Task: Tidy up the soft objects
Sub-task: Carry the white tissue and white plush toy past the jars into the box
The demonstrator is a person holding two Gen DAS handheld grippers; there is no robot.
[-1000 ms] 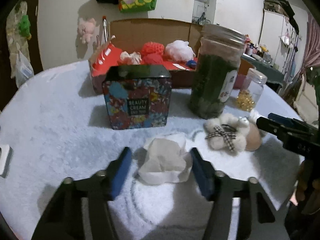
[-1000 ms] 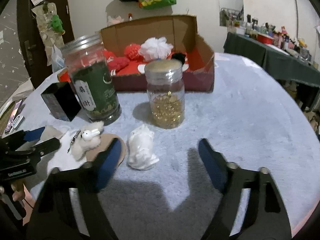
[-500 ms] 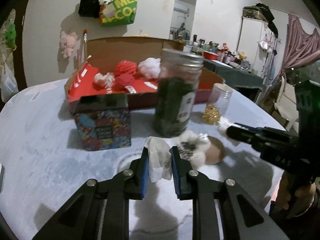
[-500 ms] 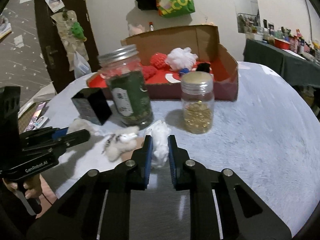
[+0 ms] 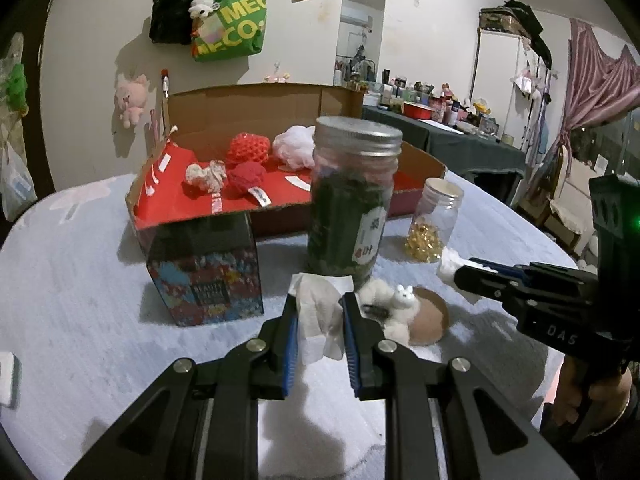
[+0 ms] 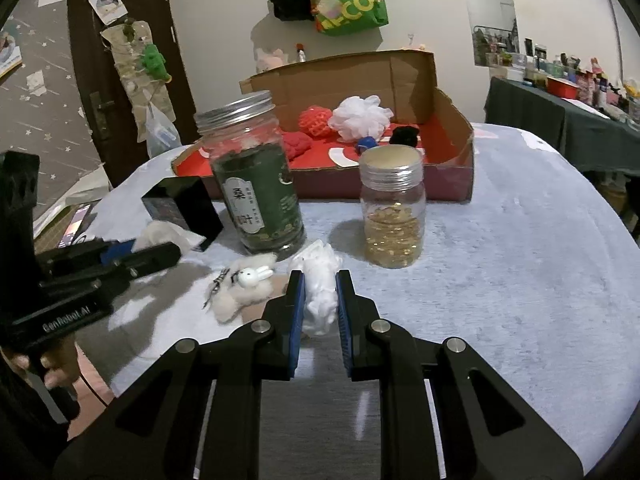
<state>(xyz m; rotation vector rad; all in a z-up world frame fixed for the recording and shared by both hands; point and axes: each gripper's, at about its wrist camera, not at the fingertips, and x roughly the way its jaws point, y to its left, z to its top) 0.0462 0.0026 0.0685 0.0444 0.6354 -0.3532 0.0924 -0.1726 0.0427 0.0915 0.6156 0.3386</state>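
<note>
Blue fleece table (image 6: 520, 240), left gripper (image 5: 320, 312) clamping crumpled tissue (image 5: 318, 312), right gripper (image 6: 320, 292) pinching white fluffy wad (image 6: 320, 288), cardboard box (image 6: 452, 152) at far edge.

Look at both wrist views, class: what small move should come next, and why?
Probably carry both soft pieces over the jars to the open cardboard box. The left gripper is shut on a crumpled tissue, the right gripper on a white soft wad, and other soft items already lie in that box.
</note>
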